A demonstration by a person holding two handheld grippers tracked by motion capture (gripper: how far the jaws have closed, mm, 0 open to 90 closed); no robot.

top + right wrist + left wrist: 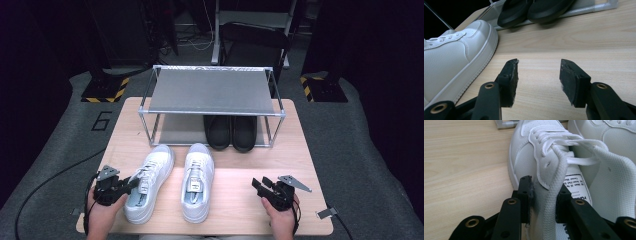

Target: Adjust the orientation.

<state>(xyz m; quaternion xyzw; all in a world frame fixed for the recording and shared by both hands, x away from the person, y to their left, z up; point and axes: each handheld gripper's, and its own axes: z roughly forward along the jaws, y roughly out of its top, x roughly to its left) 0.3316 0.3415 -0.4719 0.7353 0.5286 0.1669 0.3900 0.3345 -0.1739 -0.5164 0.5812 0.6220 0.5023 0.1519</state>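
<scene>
White leather sneaker (529, 157), laces loose

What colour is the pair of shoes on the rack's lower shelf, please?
Black; the high view shows them best.

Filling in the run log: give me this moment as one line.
left claw: shut on left white sneaker's side wall | right claw: open, free | right white sneaker: untouched | black shoes: on rack's lower shelf
</scene>
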